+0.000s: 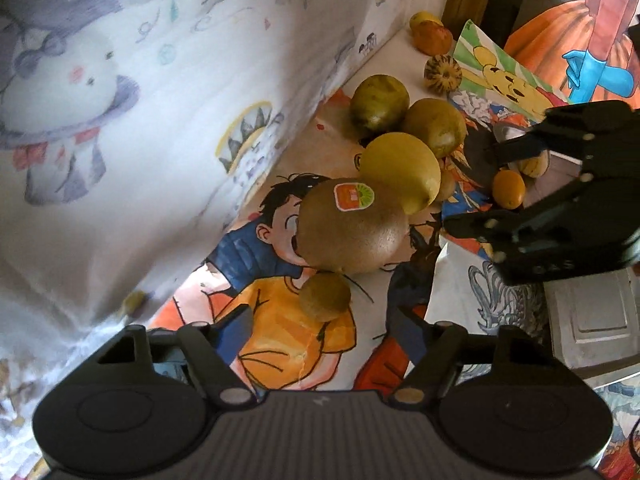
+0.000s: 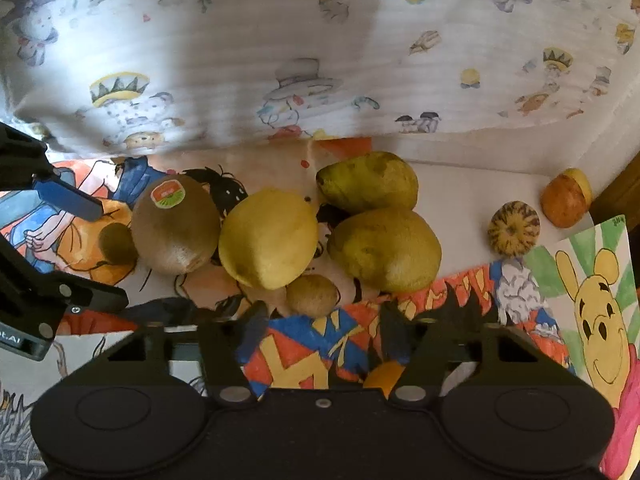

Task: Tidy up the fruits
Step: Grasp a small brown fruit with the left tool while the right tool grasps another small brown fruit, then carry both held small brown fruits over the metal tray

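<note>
While my left claw (image 1: 316, 320) hangs spread around the small brown fruit (image 1: 325, 296), pads not touching, my right claw (image 2: 320, 316) hangs spread just short of another small fruit (image 2: 312, 295). Both lie dead ahead. The big kiwi's (image 2: 176, 225) sticker (image 2: 168, 194) is unreadable; the cloth (image 2: 320, 60) says "Magic".

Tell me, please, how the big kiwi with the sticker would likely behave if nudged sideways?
The stickered kiwi looks egg-shaped, so it would probably roll or wobble. It seems to touch the lemon and a small brown fruit, so these would likely shift too. Its fuzzy skin probably grips well.
</note>
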The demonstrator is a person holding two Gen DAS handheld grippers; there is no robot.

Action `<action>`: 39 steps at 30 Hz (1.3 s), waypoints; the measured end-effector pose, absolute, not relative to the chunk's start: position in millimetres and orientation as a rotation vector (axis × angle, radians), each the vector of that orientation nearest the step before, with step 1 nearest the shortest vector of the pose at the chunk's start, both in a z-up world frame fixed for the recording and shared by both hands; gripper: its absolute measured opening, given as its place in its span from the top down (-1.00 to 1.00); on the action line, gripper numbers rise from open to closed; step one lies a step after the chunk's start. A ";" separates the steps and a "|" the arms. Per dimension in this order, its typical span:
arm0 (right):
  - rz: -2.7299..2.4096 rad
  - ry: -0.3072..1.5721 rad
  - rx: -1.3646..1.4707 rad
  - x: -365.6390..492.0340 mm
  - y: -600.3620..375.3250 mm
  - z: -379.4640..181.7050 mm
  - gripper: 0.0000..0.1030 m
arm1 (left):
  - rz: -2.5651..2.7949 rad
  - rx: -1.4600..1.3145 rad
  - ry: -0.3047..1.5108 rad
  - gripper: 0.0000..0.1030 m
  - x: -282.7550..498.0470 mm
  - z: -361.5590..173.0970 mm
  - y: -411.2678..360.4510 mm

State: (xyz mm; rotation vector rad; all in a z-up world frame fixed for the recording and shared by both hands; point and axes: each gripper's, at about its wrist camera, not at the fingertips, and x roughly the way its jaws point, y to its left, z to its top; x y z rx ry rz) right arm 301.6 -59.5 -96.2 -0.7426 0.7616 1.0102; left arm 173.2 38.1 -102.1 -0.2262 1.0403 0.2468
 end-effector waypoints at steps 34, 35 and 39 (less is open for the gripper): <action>0.928 0.892 -0.436 280.9 -91.3 -96.8 0.40 | 0.278 -0.269 1.062 0.41 178.3 -100.0 29.5; 0.926 0.892 -0.428 277.8 -94.7 -95.8 0.40 | 0.282 -0.273 1.066 0.41 177.3 -99.8 28.6; 0.913 0.895 -0.402 267.1 -107.1 -94.5 0.40 | 0.294 -0.286 1.077 0.41 172.0 -98.4 25.3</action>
